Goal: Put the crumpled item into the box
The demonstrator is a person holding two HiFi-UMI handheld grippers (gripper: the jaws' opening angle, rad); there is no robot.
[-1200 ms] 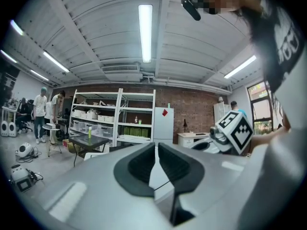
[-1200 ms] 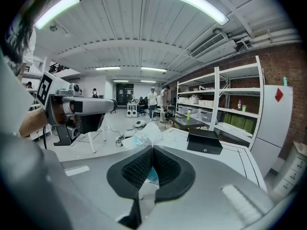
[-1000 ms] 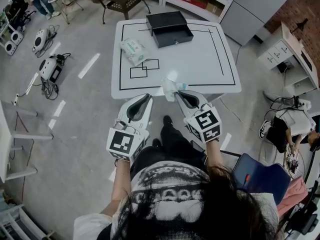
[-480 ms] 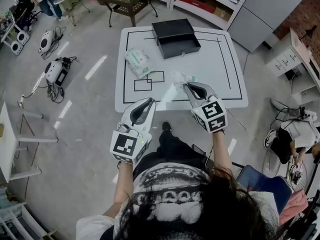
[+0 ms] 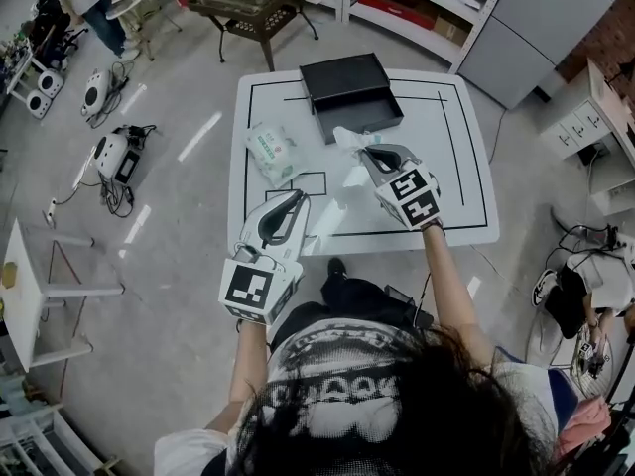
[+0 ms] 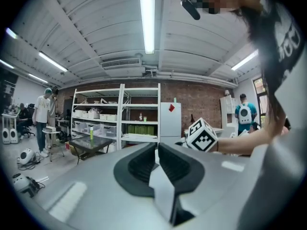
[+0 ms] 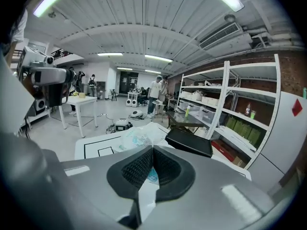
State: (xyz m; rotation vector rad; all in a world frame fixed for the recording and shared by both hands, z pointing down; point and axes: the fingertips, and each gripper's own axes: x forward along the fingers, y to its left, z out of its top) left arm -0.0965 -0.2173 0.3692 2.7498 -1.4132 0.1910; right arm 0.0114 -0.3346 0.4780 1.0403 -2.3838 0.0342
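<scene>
Right gripper (image 5: pixel 366 151) now nearer box (image 5: pixel 349 85), jaws tight on crumpled item (image 5: pixel 347 137), half hidden; left gripper (image 5: pixel 296 198) closed.

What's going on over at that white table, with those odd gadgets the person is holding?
A person stands at a white table with a hand-held gripper in each hand. The right hand-held gripper is clamped on the crumpled item, a wad of thin whitish wrapping, and holds it just short of the open black box at the table's far side. It is not in the box yet. The left hand-held gripper is shut and empty, over the table's near part. A pack of wipes lies on the table.
</scene>
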